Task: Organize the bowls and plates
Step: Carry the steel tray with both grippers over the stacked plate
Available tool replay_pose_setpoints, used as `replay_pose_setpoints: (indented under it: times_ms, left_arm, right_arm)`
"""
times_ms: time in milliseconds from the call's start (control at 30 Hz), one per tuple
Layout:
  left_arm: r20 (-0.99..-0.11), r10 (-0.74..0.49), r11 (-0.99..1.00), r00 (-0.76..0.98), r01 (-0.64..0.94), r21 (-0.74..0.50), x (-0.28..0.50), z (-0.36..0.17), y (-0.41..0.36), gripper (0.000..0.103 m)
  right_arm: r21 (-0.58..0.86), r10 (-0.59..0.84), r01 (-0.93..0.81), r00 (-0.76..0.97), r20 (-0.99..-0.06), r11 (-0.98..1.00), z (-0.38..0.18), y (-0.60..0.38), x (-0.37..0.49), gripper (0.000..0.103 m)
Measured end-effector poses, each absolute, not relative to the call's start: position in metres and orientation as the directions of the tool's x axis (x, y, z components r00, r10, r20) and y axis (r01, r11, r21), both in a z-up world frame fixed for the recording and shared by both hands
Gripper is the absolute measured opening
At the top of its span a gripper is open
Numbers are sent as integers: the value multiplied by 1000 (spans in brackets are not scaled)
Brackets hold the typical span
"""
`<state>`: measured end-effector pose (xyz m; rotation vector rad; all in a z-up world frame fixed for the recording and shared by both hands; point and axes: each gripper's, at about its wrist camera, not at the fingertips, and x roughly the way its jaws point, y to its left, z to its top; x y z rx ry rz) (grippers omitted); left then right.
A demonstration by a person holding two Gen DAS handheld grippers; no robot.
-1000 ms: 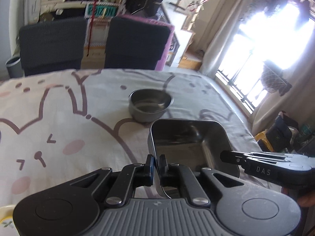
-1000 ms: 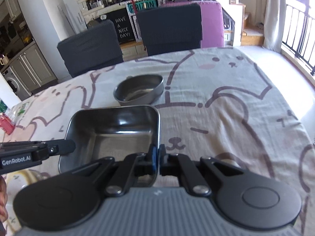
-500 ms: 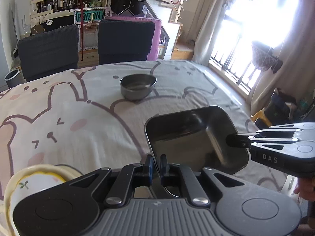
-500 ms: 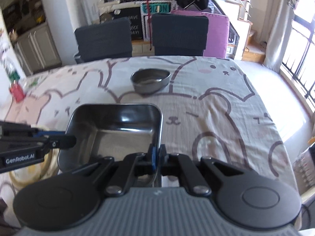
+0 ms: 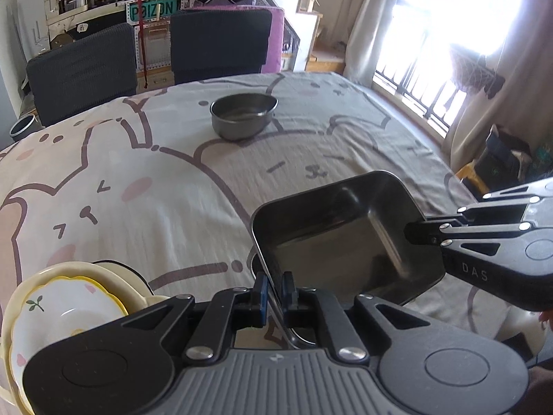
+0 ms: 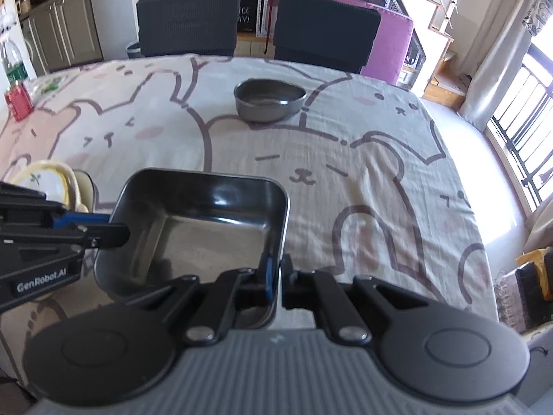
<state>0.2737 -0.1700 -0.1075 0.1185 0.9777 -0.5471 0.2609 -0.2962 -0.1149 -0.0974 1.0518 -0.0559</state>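
Both tongs, left (image 5: 274, 288) and right (image 6: 275, 273), are gripping opposite walls of the square steel dish (image 5: 340, 238), carrying it above the surface's near edge beside stacked plates (image 5: 65, 304); round steel bowl (image 5: 243, 114) is waiting mid-surface, unsorted.

A red can (image 6: 19, 104) stands on the desk's cartoon-animal cloth (image 6: 363, 159) (far left edge), two dark chairs (image 6: 188, 22) behind it.

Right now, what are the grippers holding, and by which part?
Both hold the square metal tray. The left gripper pinches the rim of its left wall; the right gripper pinches the rim of its right wall.
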Motion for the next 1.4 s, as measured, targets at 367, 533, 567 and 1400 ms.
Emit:
replay_pose_setpoints:
  times_ms: [367, 533, 567, 1400]
  left_arm:
    - [-847, -362, 846, 389, 520, -123, 280, -130, -174, 10]
    - [-853, -364, 839, 373, 529, -127, 282, -134, -176, 10]
    - [-855, -362, 838, 371, 531, -125, 282, -135, -177, 10]
    - [-884, -328, 793, 333, 606, -66, 282, -156, -188, 19]
  right_arm:
    - [-129, -98, -41, 437, -894, 991, -132, -290, 270, 6]
    - [-157, -121, -50, 426, -896, 986, -136, -287, 272, 6]
    - [-160, -124, -50, 424, -897, 986, -137, -287, 272, 6]
    - [-226, -179, -94, 360, -916, 970, -161, -287, 287, 6]
